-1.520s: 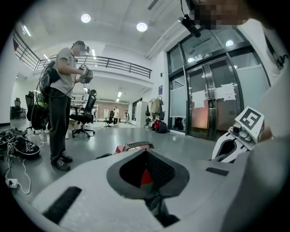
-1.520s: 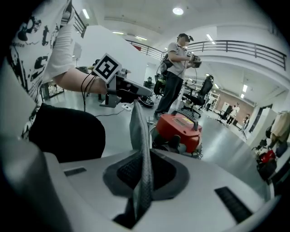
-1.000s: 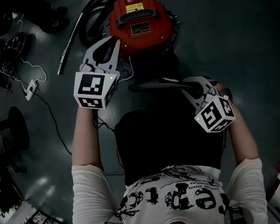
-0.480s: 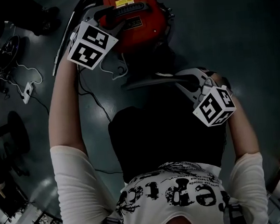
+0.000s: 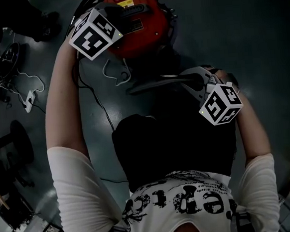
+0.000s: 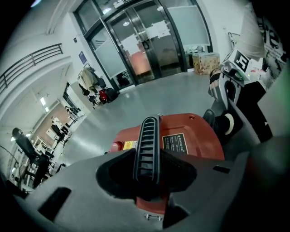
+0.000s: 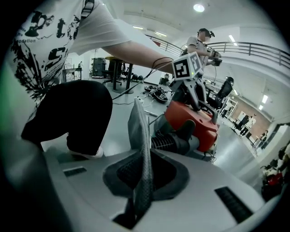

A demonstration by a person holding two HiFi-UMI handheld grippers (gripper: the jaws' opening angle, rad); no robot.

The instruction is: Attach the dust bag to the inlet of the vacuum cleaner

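As left arm [image 5: 59, 109] is outstretched, left gripper [image 6: 147, 181] is being closed round handle [image 6: 147, 145] | bag [image 7: 138, 131] is pinched by right gripper [image 7: 142, 181]

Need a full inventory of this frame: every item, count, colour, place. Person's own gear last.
red drum vacuum cleaner: 1, red, floor ahead, black ribbed handle on top.
black corrugated hose: 1, black, at the vacuum's side.
flat grey fabric dust bag: 1, grey, pinched in the right gripper.
white power strip: 1, white, floor at left.
brown cardboard box: 1, brown, by the glass doors.
bystander: 1, white top, beyond the vacuum.
left gripper: 1, grey, jaws closing, handle between them.
right gripper: 1, grey, shut on the dust bag.
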